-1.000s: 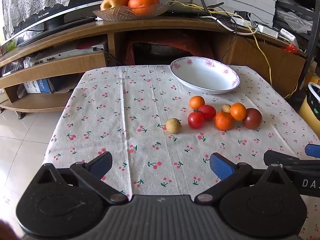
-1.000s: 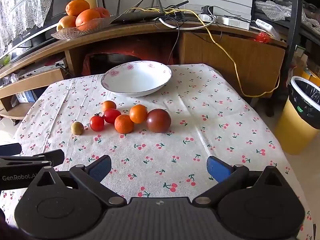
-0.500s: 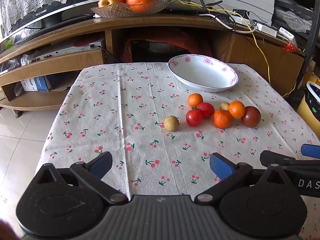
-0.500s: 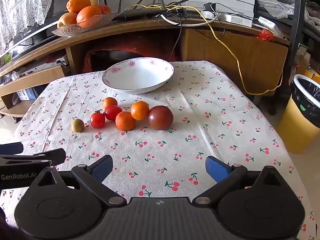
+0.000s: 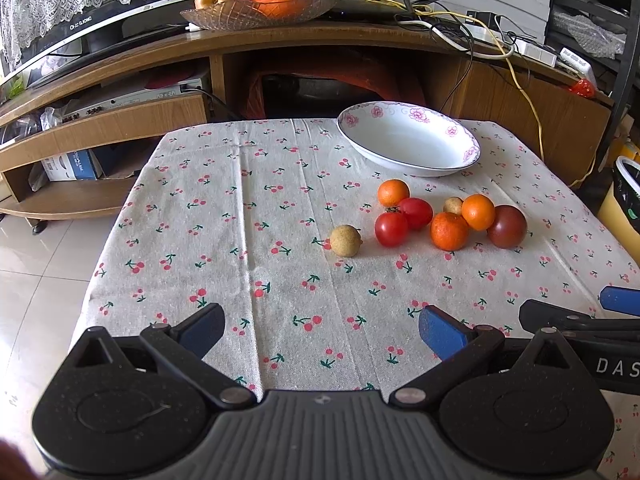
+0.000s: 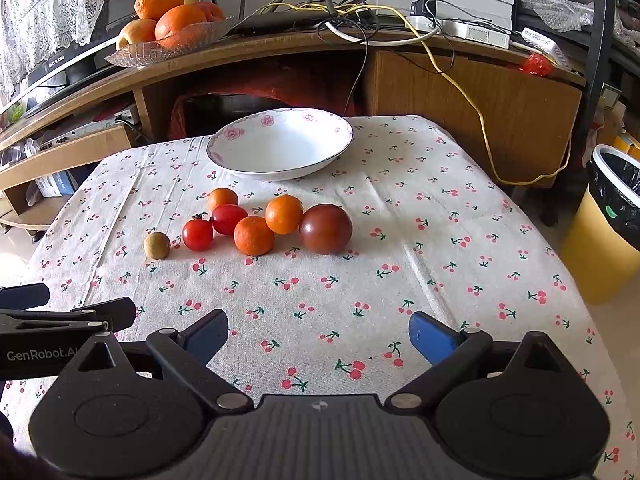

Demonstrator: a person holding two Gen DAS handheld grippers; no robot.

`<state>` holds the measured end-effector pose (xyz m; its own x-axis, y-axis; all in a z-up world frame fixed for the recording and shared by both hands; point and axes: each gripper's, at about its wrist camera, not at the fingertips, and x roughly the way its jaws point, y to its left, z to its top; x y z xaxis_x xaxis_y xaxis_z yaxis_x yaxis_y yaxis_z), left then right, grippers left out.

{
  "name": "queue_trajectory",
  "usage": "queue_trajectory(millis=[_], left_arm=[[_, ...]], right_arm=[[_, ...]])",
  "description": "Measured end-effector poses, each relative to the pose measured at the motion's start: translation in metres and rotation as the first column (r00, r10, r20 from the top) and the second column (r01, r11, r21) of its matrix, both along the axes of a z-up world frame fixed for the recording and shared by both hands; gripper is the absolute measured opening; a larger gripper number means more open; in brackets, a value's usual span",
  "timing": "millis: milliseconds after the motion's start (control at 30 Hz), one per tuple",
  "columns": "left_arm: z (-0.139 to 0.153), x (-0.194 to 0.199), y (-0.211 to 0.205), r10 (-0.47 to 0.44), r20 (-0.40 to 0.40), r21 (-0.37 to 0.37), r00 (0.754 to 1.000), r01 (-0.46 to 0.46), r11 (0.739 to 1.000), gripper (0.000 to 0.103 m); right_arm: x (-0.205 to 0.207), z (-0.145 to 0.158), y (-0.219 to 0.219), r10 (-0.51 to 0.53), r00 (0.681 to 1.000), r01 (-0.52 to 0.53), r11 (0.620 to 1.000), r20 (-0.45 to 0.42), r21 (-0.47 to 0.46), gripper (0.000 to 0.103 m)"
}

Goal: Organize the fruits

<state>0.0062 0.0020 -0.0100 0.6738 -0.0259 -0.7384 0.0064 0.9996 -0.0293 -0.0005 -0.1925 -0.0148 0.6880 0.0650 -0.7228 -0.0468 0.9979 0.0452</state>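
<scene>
A cluster of small fruits lies mid-table: three oranges [image 5: 449, 231] [image 6: 253, 236], two red tomatoes [image 5: 391, 229] [image 6: 197, 234], a dark tomato [image 5: 507, 226] [image 6: 325, 228] and a tan longan [image 5: 345, 241] [image 6: 157, 245] apart to the left. A second longan [image 5: 453, 205] shows behind the oranges. An empty white flowered bowl [image 5: 408, 140] [image 6: 280, 144] stands behind them. My left gripper [image 5: 322, 326] and right gripper [image 6: 319, 334] are both open and empty, held over the table's near edge, well short of the fruit.
The table wears a cherry-print cloth [image 5: 260, 208] [image 6: 440, 240]. A wooden TV stand behind carries a glass dish of large fruit [image 5: 256, 4] [image 6: 172, 36] and cables. A yellow bin [image 6: 608, 224] stands right of the table. The floor drops off left.
Both grippers have moved forward a little toward the fruit, which looks nearer. Both stay open. The fruit and bowl have not moved.
</scene>
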Motion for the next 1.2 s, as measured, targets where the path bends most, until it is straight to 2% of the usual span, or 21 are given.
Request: queue_trajectory(millis=[1200], left_arm=[[-0.004, 0.011, -0.002, -0.012, -0.005, 0.029, 1.000, 0.013, 0.999, 0.103]], right_arm=[[0.008, -0.007, 0.004, 0.024, 0.999, -0.022, 0.998, -0.042, 0.051, 0.083]])
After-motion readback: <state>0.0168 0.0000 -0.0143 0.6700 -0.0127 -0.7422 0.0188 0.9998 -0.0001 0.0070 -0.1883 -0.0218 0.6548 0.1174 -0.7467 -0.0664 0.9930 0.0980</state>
